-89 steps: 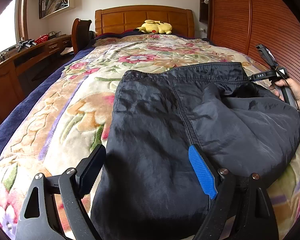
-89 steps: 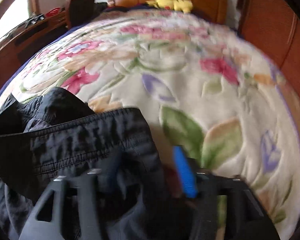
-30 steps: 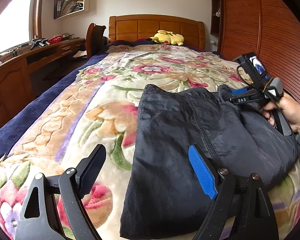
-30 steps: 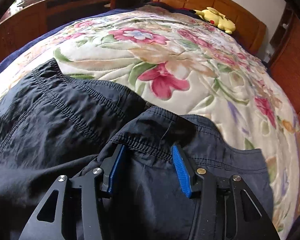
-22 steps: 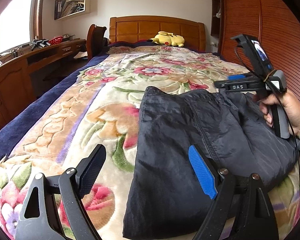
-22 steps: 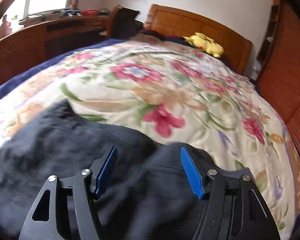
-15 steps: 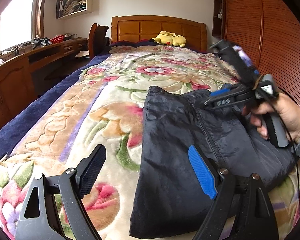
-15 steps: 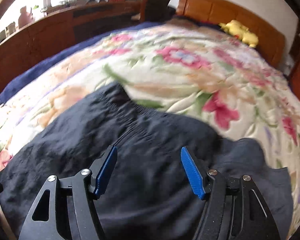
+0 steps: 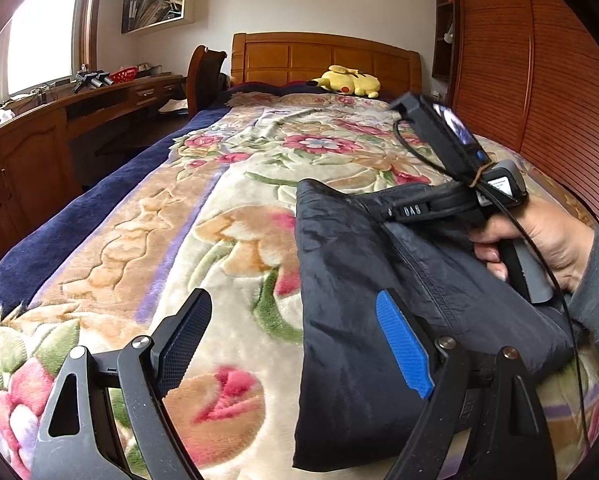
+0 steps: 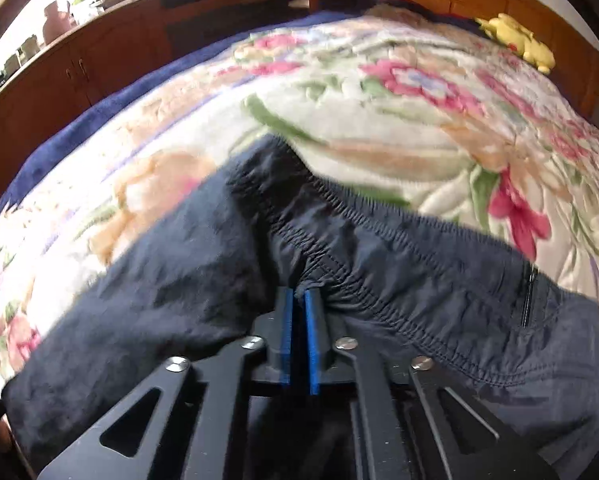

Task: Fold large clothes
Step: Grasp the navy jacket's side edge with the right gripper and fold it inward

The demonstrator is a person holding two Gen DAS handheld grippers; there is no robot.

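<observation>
Since the fold needs an edge to carry, the right claw (image 10: 298,304) pinches the dark trousers' (image 10: 379,280) elastic waistband (image 10: 399,236); the left claw (image 9: 295,344) gapes empty just short of the trousers, over the bed (image 9: 179,240).

R gripper (image 10: 298,298) fingers pinch dark trousers (image 10: 379,280) waistband, floral blanket (image 10: 379,128).

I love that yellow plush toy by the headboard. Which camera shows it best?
The left wrist view: the yellow plush toy lies sharp and whole before the headboard. The right wrist view shows it small, blurred, near the top edge.
</observation>
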